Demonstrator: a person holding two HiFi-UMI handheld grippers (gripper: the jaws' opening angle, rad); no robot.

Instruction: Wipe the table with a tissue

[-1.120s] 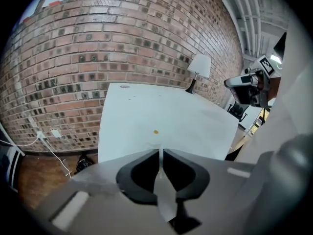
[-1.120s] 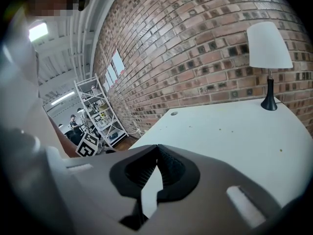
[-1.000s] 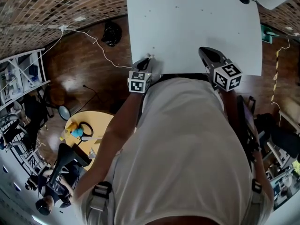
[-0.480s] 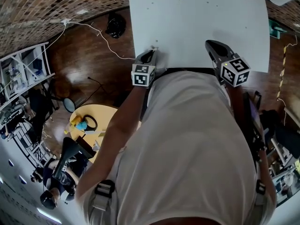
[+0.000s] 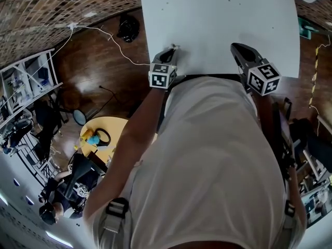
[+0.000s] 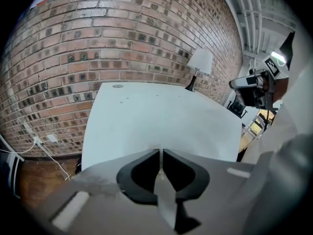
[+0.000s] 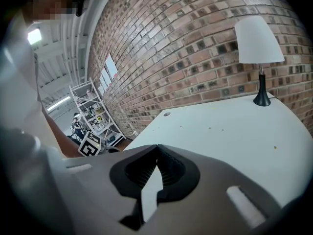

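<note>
Your left hand-held gripper [image 6: 160,151] has its jaws nearly closed, apparently pinching a thin white tissue scrap [image 6: 160,160]. It is held low at seven o'clock on the white rectangular table [image 5: 223,25], ready for wiping. Your right hand-held gripper [image 7: 156,150], at five o'clock, is closed and empty.

A white-shaded lamp [image 7: 258,33] stands at 1 o'clock in the right gripper view, against a brick wall [image 6: 122,33], with a white shelf rack [image 7: 93,106] at 9 o'clock. In the head view, a white cable [image 5: 92,29] crosses the wooden floor [image 5: 88,82] at 10 o'clock. A round yellow table [image 5: 116,126] at 8 o'clock carries black headphones [image 5: 98,137].
</note>
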